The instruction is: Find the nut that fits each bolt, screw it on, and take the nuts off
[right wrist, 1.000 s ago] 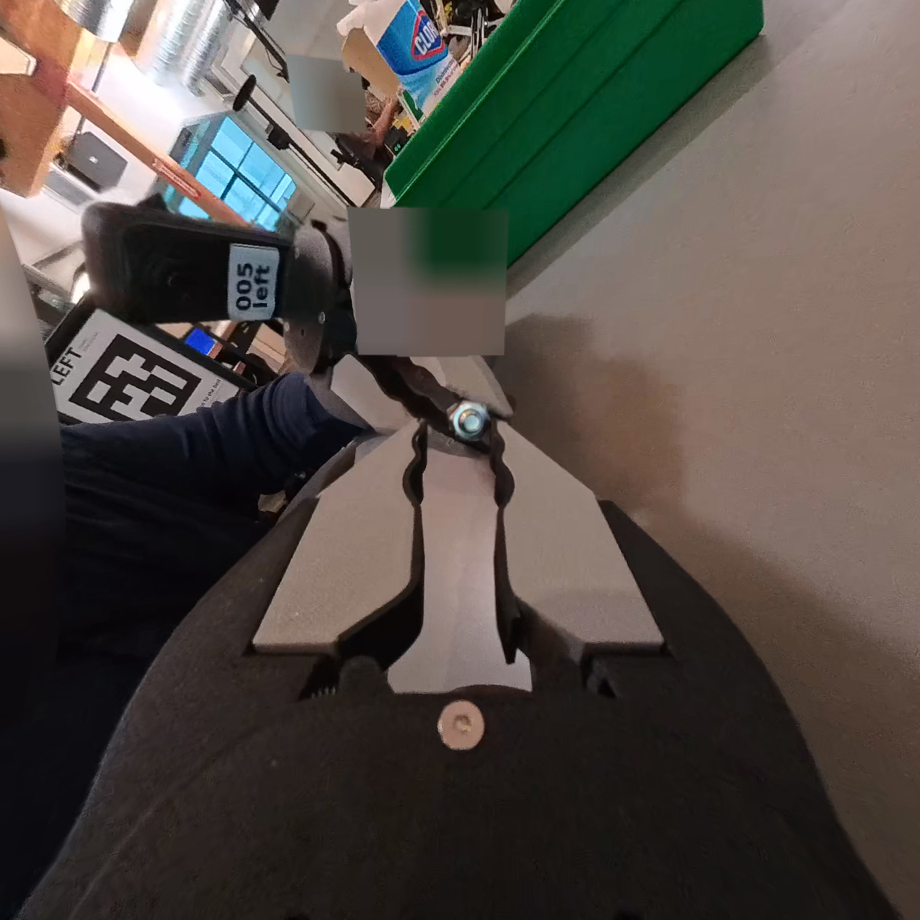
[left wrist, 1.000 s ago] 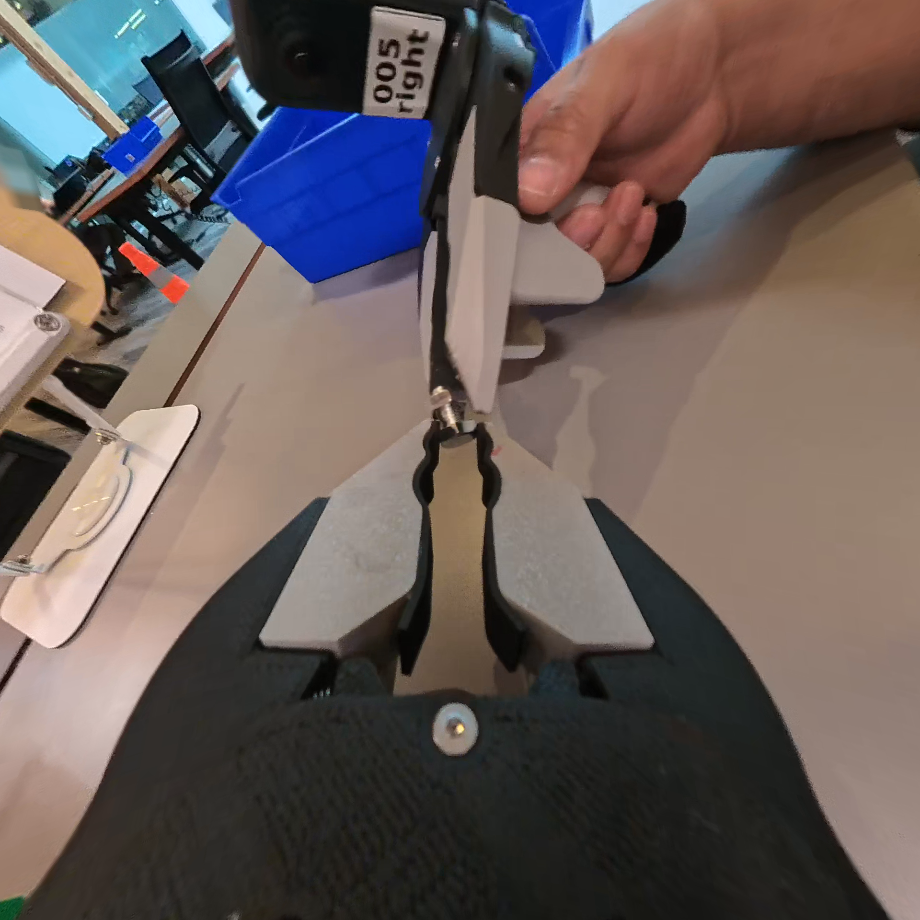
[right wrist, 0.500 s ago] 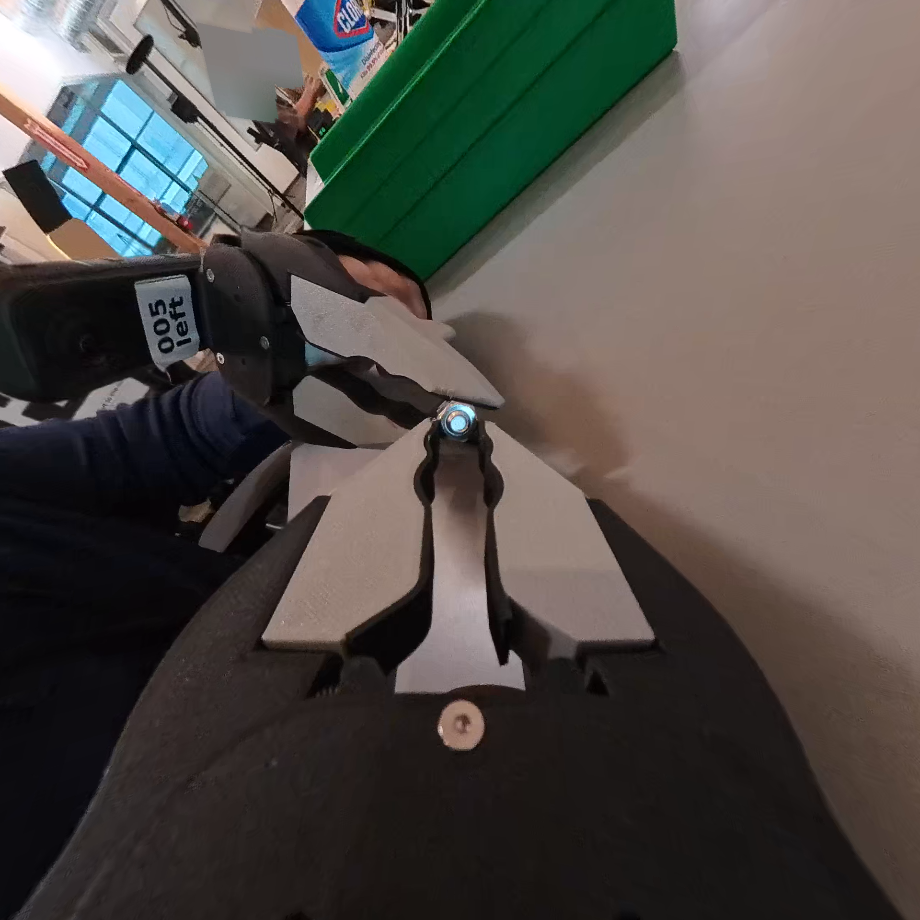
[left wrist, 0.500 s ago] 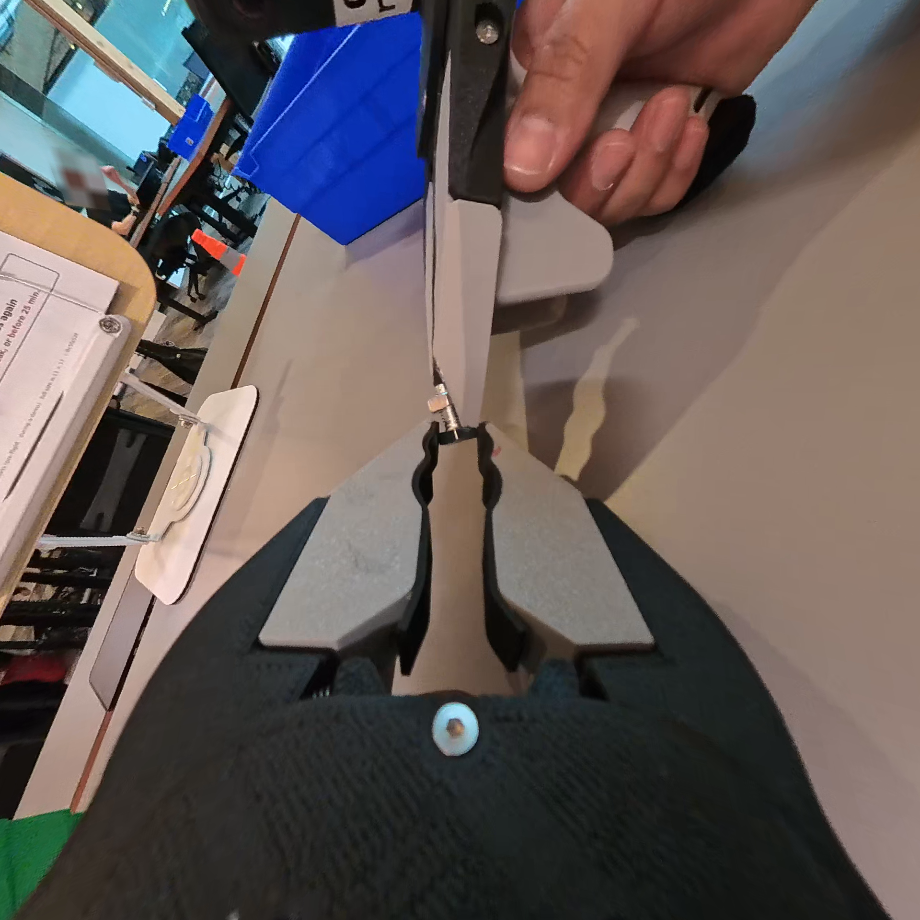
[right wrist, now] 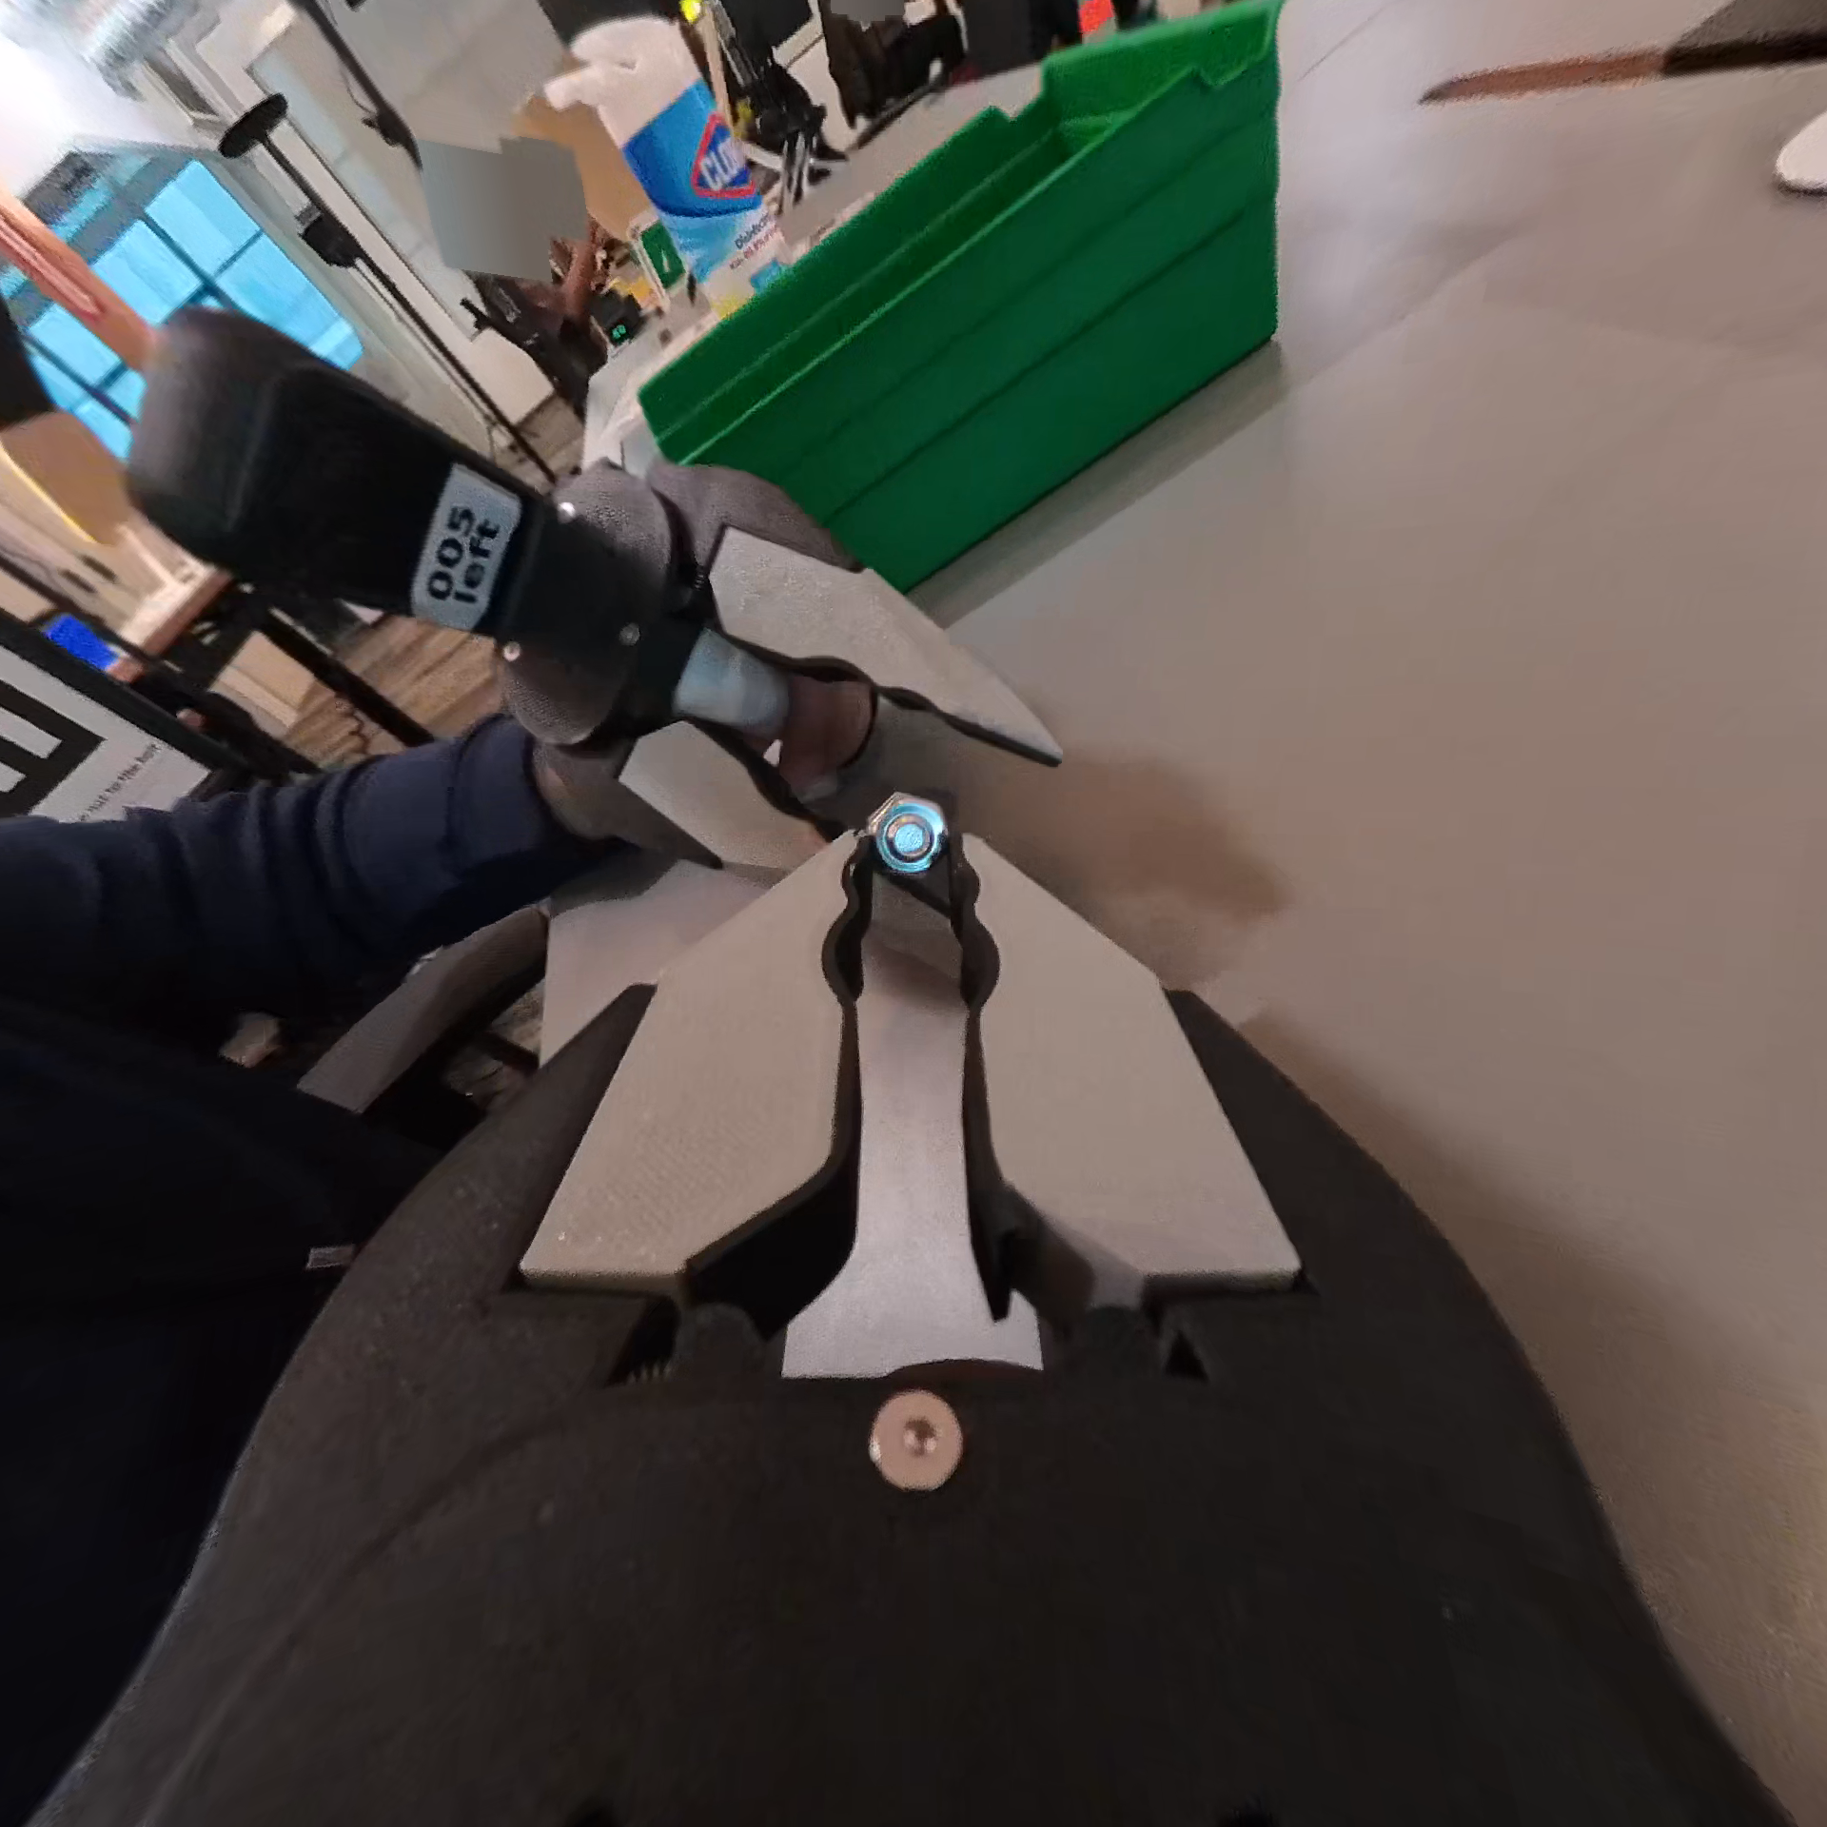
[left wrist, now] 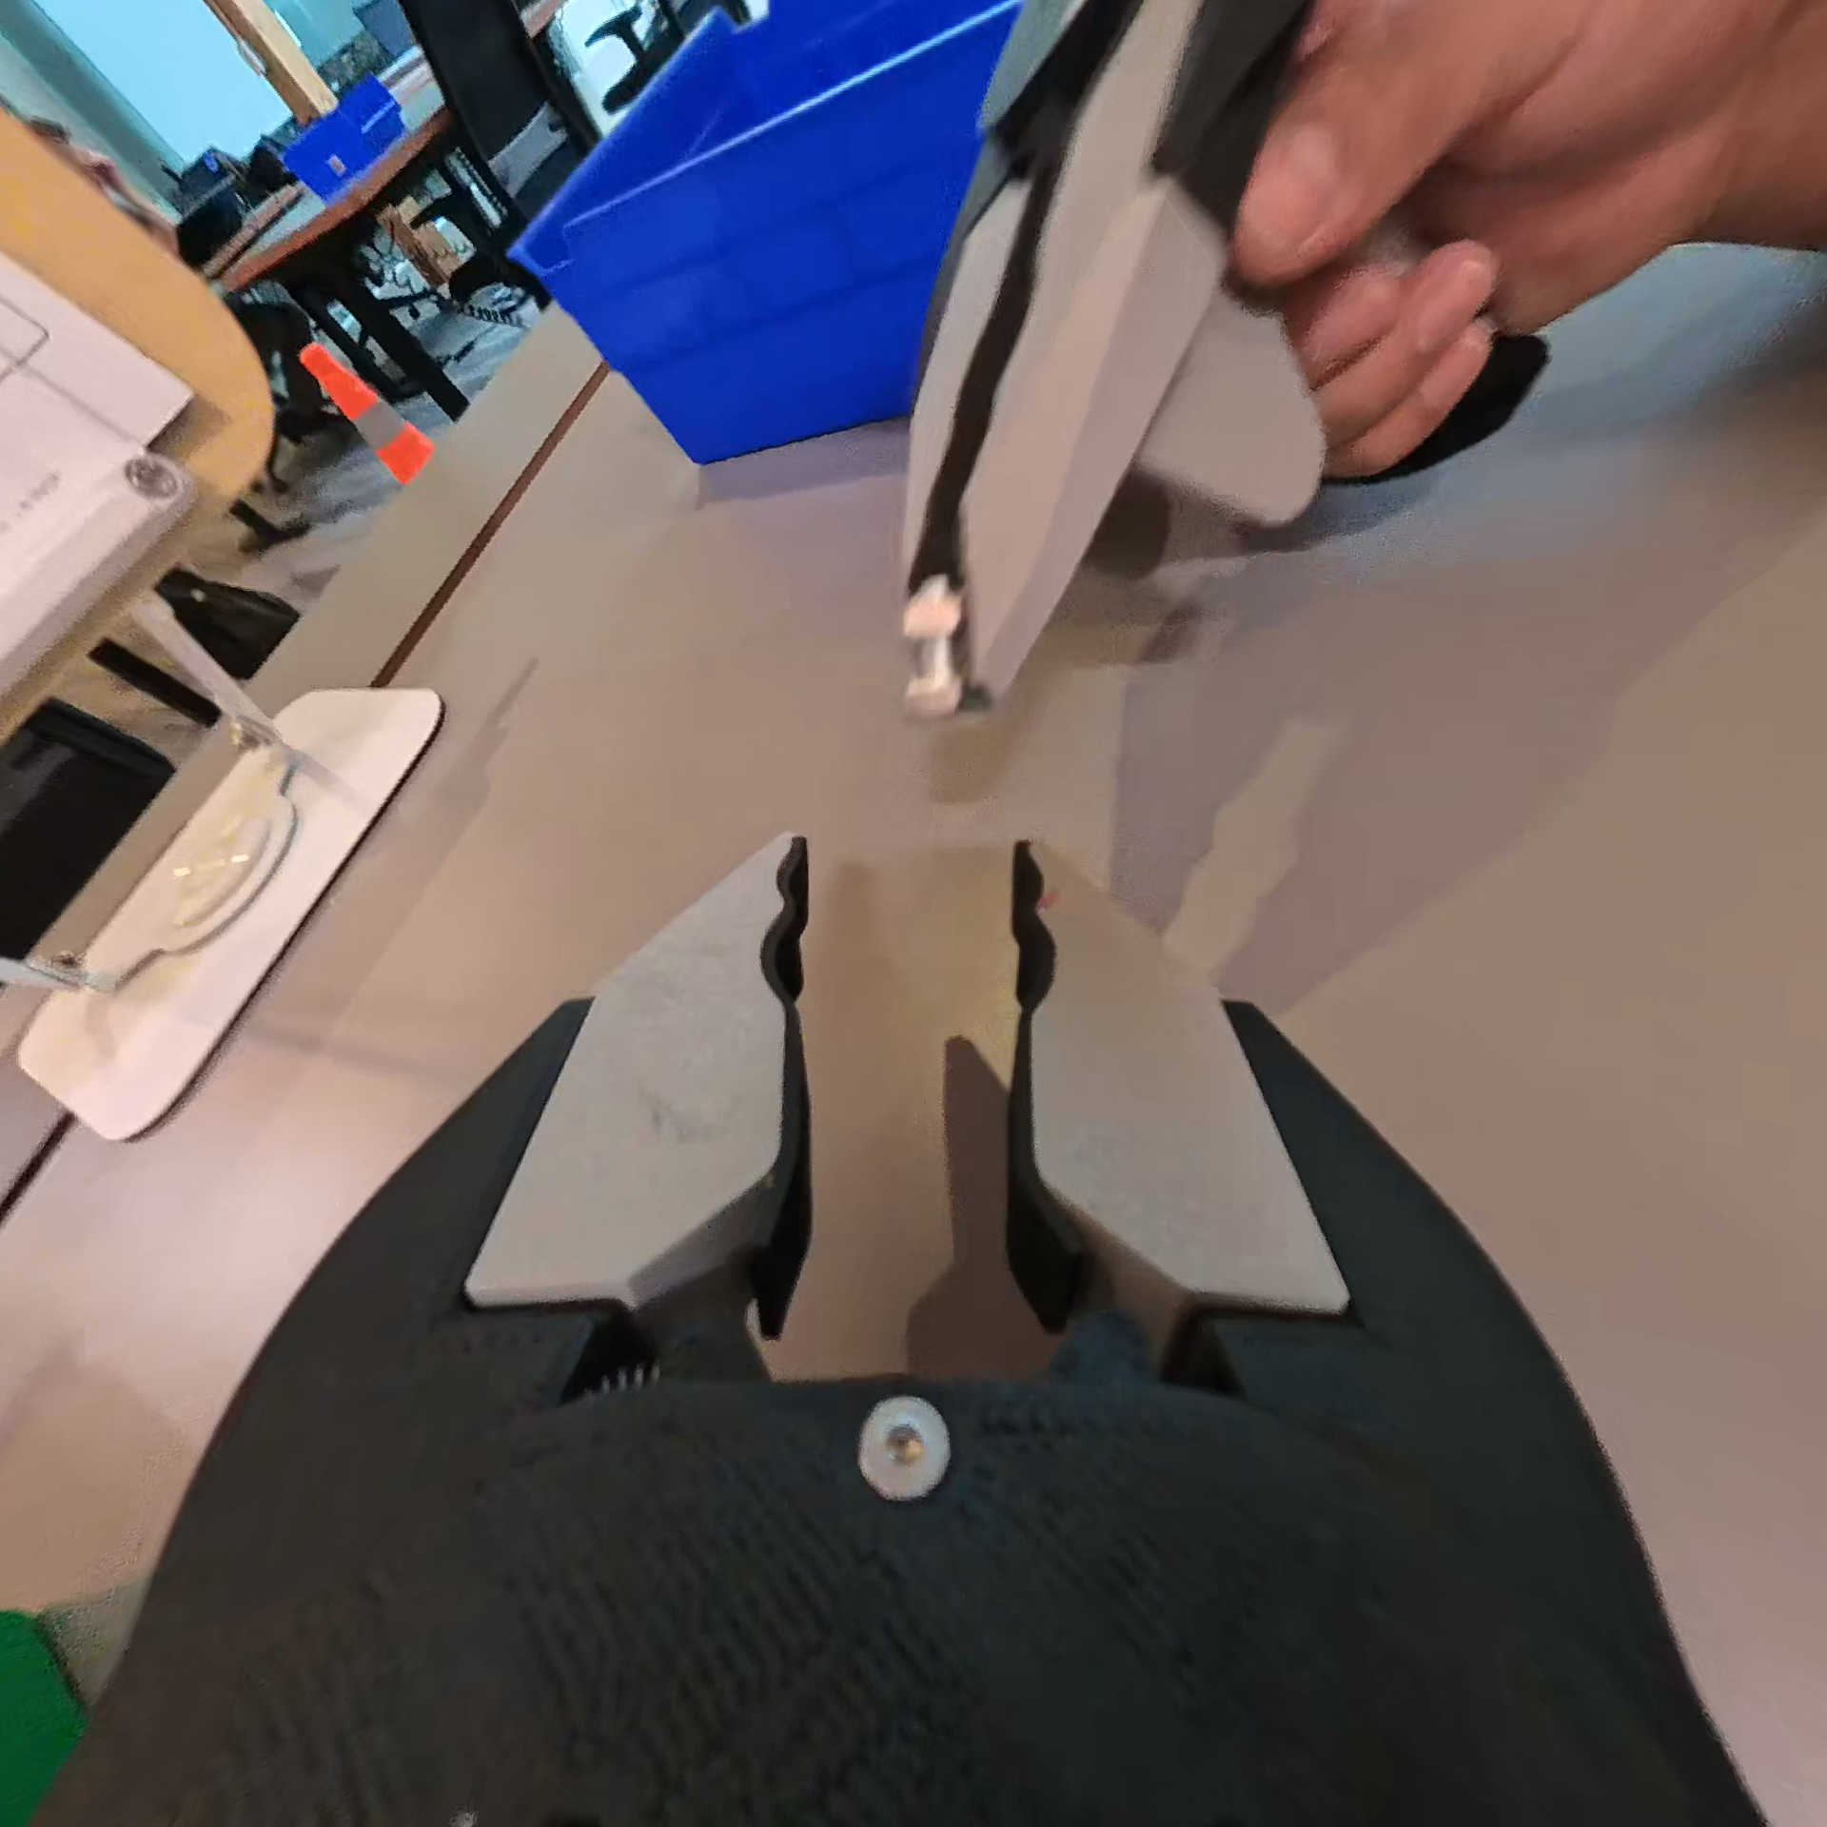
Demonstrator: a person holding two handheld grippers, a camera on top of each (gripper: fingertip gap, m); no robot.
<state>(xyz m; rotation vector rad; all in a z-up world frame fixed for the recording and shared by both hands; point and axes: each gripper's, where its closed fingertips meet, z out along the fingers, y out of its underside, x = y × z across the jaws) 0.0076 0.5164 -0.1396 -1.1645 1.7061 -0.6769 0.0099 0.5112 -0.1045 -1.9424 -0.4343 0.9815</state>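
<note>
My right gripper [right wrist: 908, 862] is shut on a small silver bolt [right wrist: 908, 838] at its very tips. I see the bolt end-on, with a hex nut on it. In the left wrist view the right gripper [left wrist: 957, 682] hangs at the upper right, held by a hand. There the bolt [left wrist: 932, 652] sticks out sideways from its tips, blurred, just above the grey table [left wrist: 1483, 890]. My left gripper [left wrist: 907, 865] is open and empty, a short way below and in front of the bolt. Its grey fingers [right wrist: 890, 652] also show spread apart in the right wrist view, just left of the bolt.
A blue bin [left wrist: 771, 277] stands at the back of the table behind the right gripper. A green bin [right wrist: 989, 346] stands behind the left gripper. A white base plate with a clear stand [left wrist: 227, 890] sits at the table's left edge. A dark sleeve [right wrist: 247, 890] fills the left. The tips of both grippers are at nearly the same place.
My left gripper has opened and let go of the nut end of the bolt, and the two grippers have drawn apart. The right gripper still holds the bolt with the nut on it.
</note>
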